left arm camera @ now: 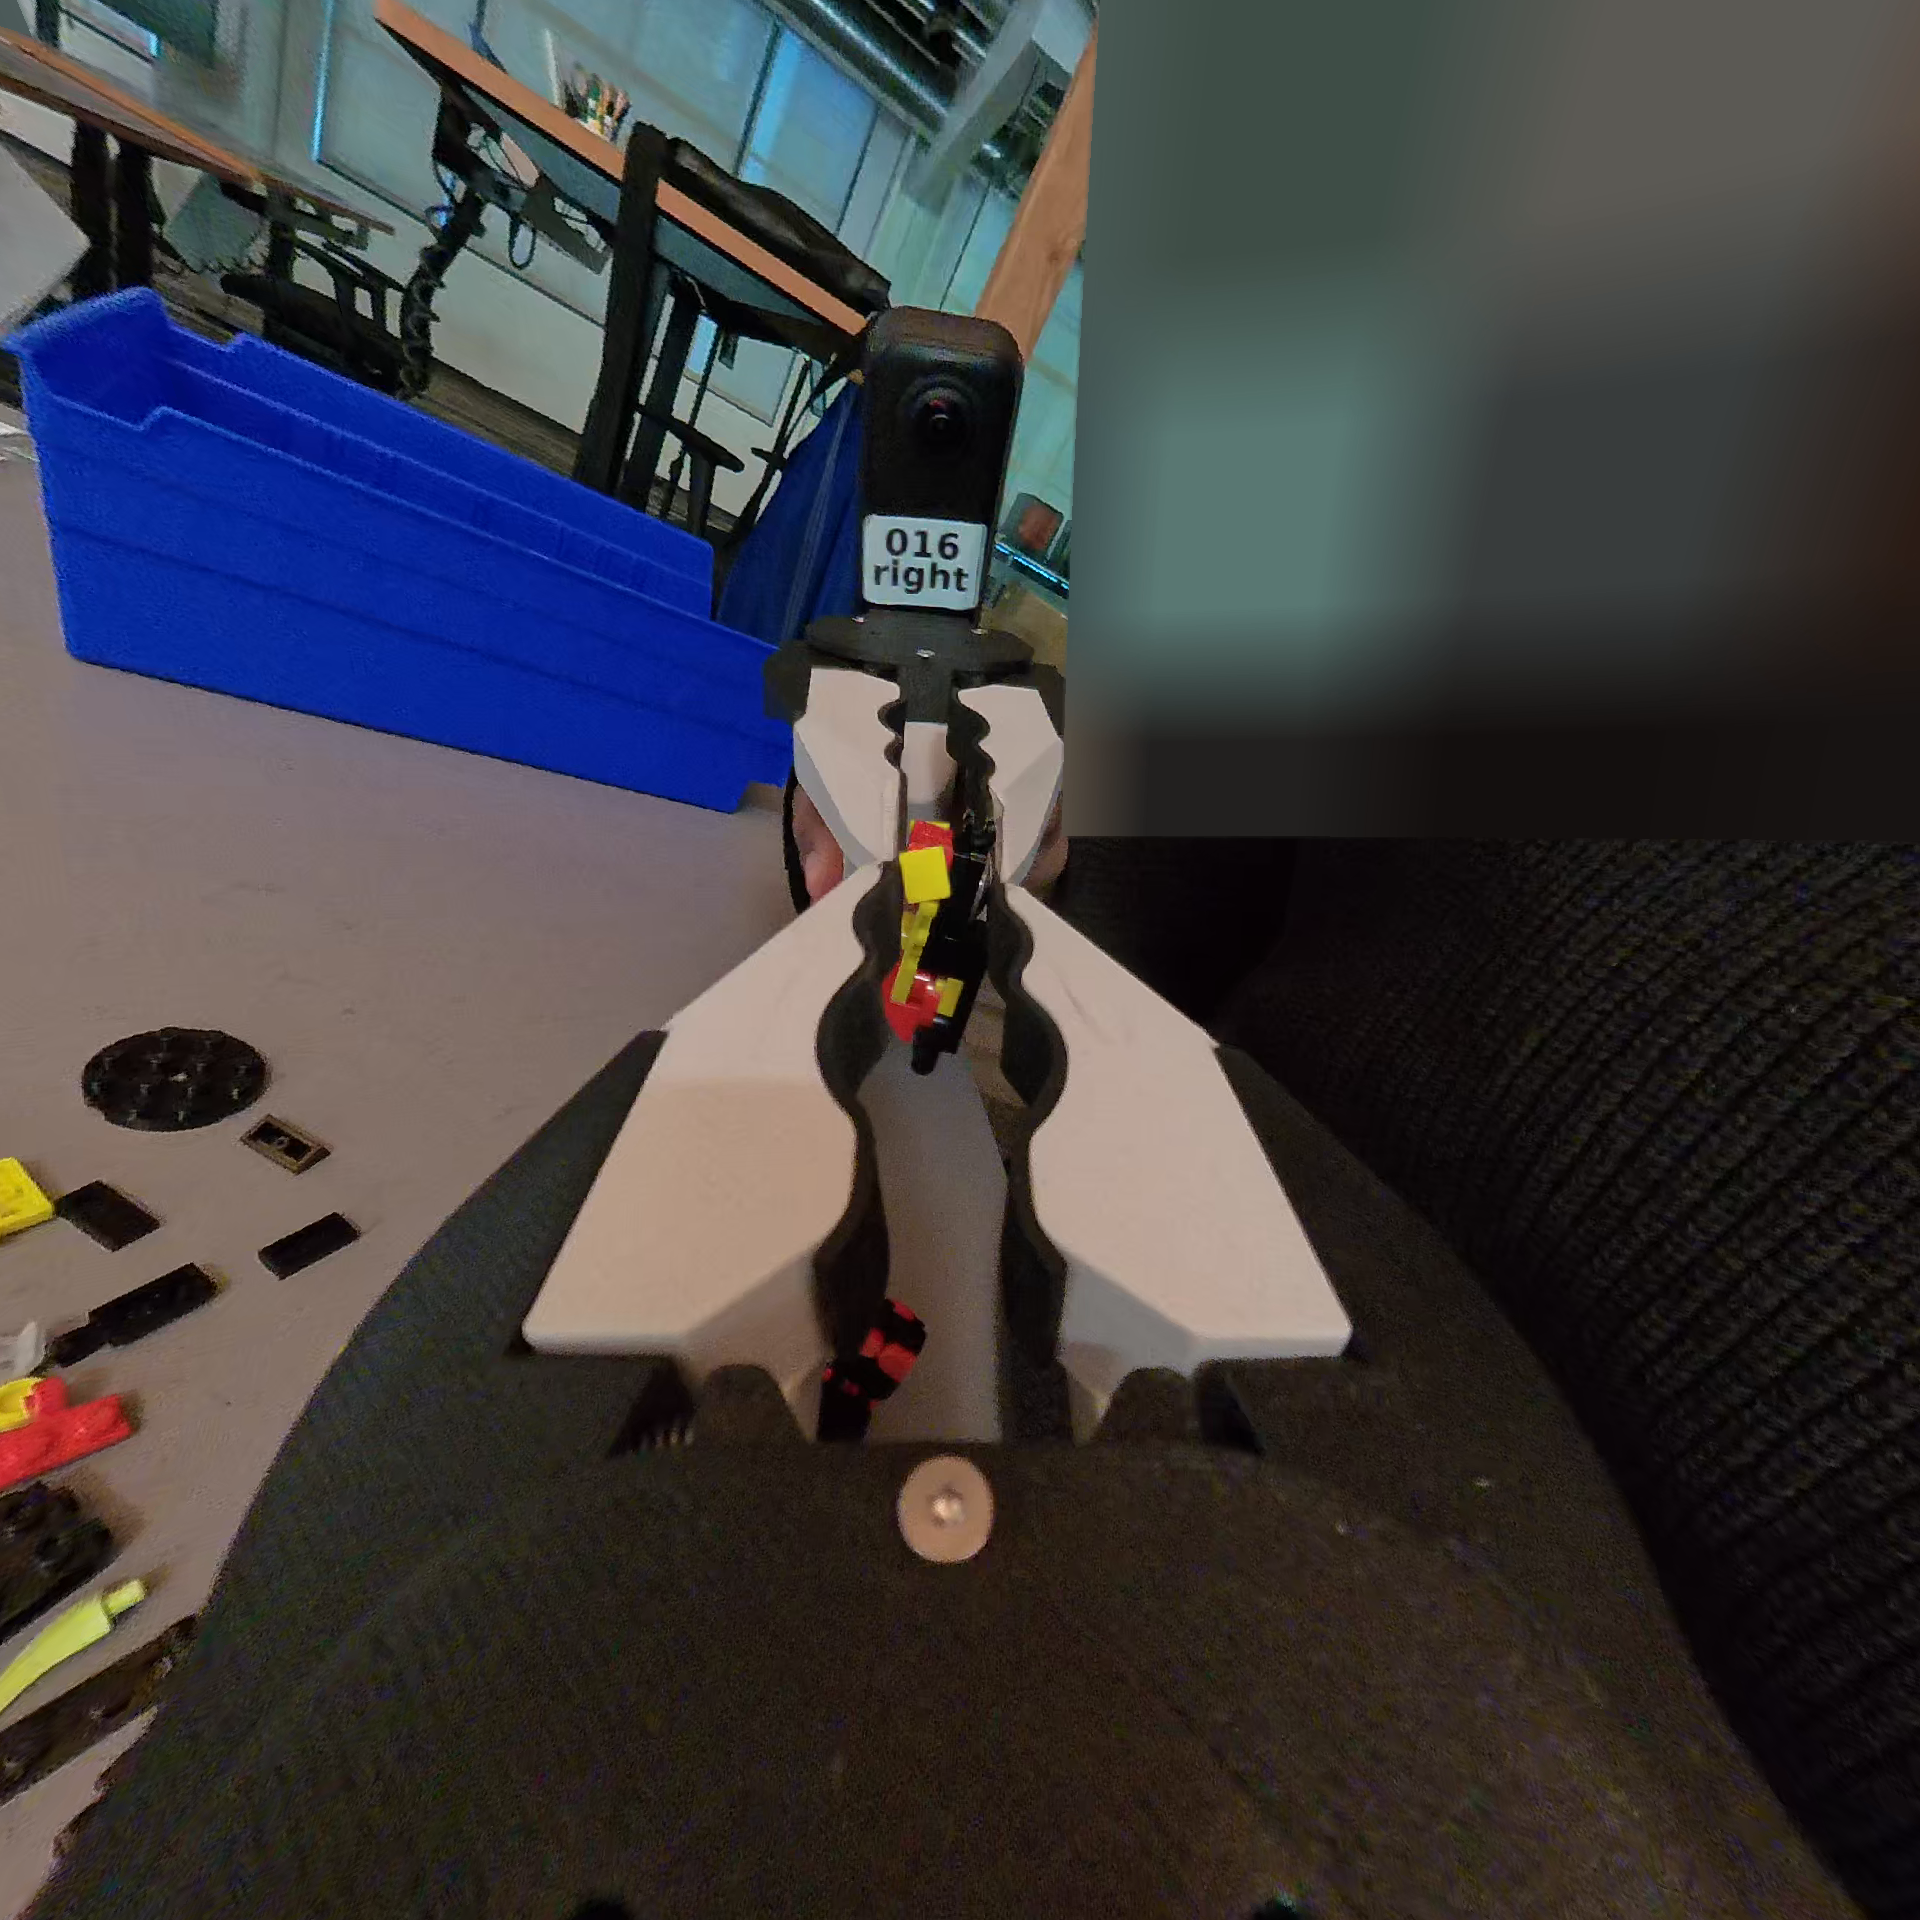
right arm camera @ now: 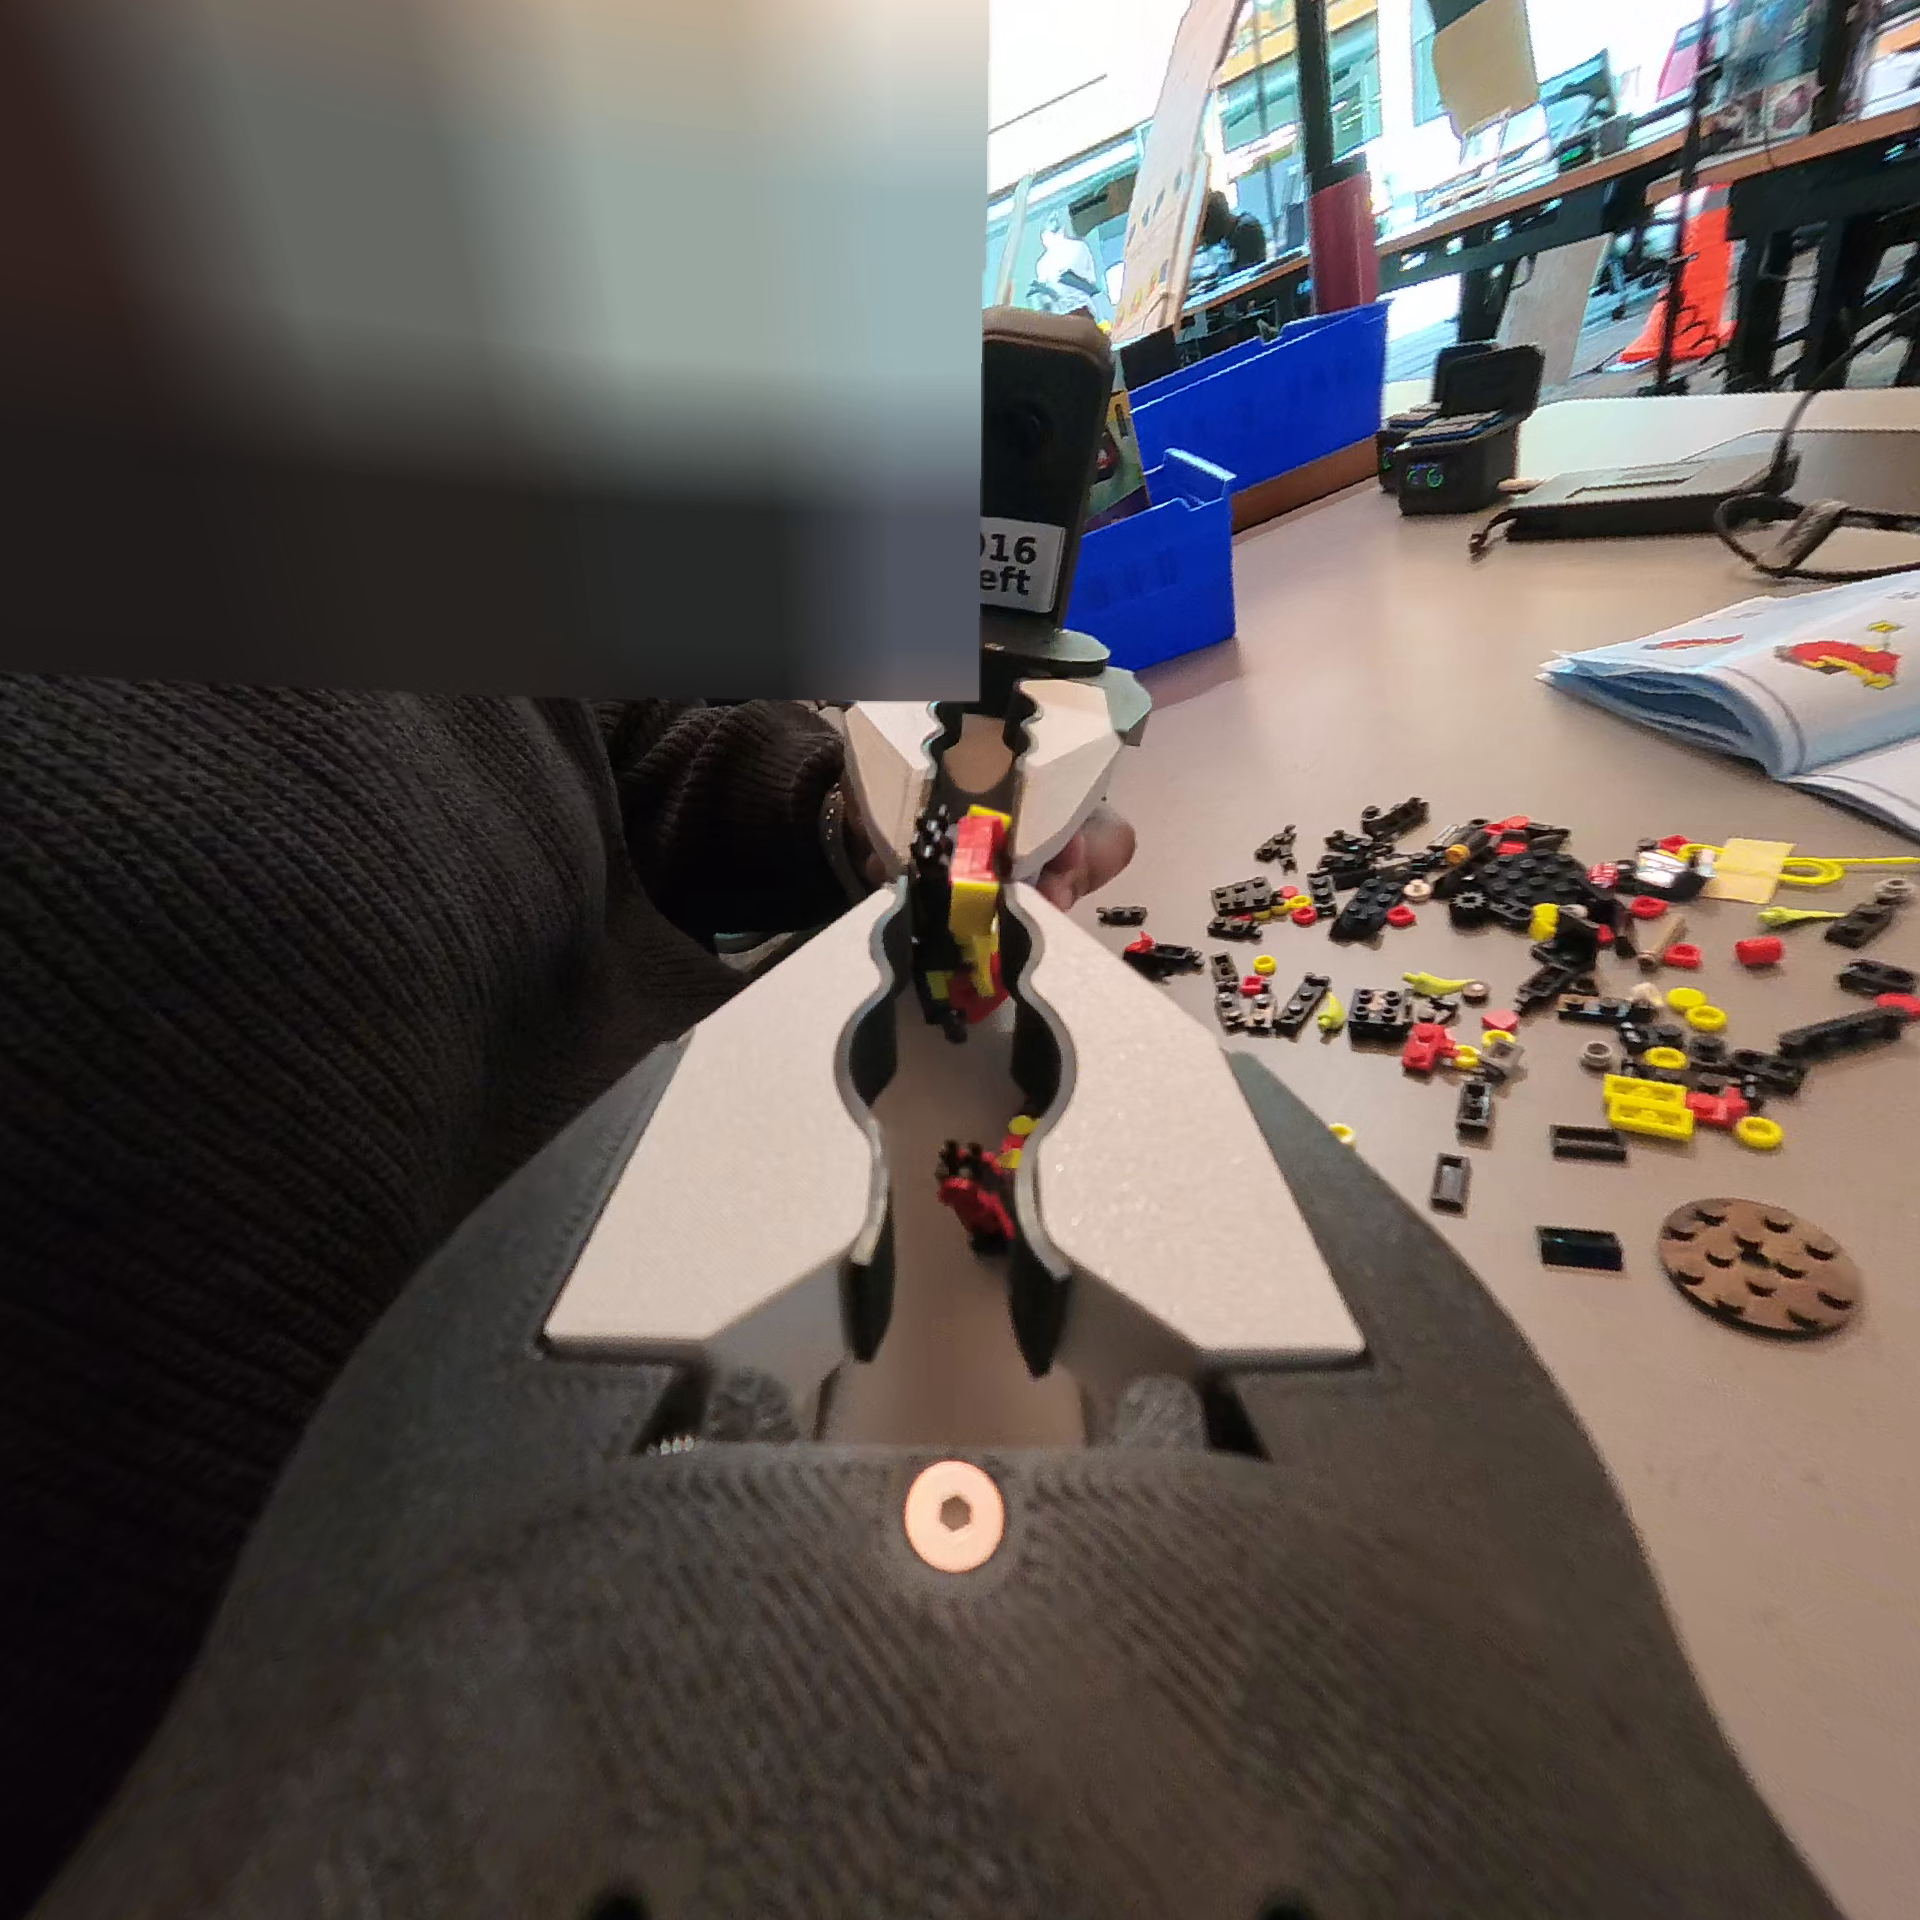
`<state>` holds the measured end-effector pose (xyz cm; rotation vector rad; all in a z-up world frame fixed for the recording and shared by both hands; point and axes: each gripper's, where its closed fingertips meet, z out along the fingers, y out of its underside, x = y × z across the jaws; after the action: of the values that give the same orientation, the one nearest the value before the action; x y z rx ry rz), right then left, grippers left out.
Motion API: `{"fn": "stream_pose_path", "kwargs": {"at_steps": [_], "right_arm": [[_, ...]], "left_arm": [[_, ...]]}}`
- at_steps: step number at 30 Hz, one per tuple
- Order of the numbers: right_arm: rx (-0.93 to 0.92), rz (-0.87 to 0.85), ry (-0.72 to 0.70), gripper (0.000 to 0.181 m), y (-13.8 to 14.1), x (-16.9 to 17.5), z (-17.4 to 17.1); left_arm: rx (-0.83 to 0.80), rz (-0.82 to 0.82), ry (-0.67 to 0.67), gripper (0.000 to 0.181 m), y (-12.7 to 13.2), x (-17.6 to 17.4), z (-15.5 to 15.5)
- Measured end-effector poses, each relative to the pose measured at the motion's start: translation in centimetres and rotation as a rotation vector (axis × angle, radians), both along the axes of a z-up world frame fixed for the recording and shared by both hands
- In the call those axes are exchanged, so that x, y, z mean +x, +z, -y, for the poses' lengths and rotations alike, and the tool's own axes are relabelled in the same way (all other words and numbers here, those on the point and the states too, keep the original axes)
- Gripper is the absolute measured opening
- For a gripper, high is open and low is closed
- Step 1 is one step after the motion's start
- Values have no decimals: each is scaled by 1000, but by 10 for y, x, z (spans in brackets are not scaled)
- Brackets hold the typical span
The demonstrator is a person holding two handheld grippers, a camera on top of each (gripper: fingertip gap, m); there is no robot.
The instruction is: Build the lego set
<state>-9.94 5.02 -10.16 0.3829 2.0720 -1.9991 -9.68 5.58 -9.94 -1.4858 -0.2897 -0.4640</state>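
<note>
Left tongs (left arm camera: 928, 914) and right tongs (right arm camera: 951, 914) meet tip to tip, seemingly both pinching the lego assembly (left arm camera: 928, 951).

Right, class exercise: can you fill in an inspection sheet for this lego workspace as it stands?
Surface: grey table.
Job's things: lego model held off the table; loose pieces scattered; instruction booklet beside them.
Clutter: blue bins; black cases.
Grippers: left gripper and right gripper face each other, fingers closed on the model.
Cables: black cable near the cases.
Surroundings: desks behind; person's dark sleeve.
</note>
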Motion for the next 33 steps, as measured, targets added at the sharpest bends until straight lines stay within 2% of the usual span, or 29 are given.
{"fn": "stream_pose_path", "kwargs": {"at_steps": [6, 11, 18, 33], "right_arm": [[-23, -13, -82, 23, 5, -12, -7], [-31, -55, -77, 8, 9, -8, -8], [-48, -68, -84, 13, 12, -8, -7], [-46, -56, -84, 5, 10, -8, -8]], "left_arm": [[6, -6, 24, 13, 1, -4, 2], [-1, -27, 24, 13, 1, -2, 1], [8, -20, 41, 12, 2, -6, 3], [28, -19, 27, 12, 6, -3, 3]]}}
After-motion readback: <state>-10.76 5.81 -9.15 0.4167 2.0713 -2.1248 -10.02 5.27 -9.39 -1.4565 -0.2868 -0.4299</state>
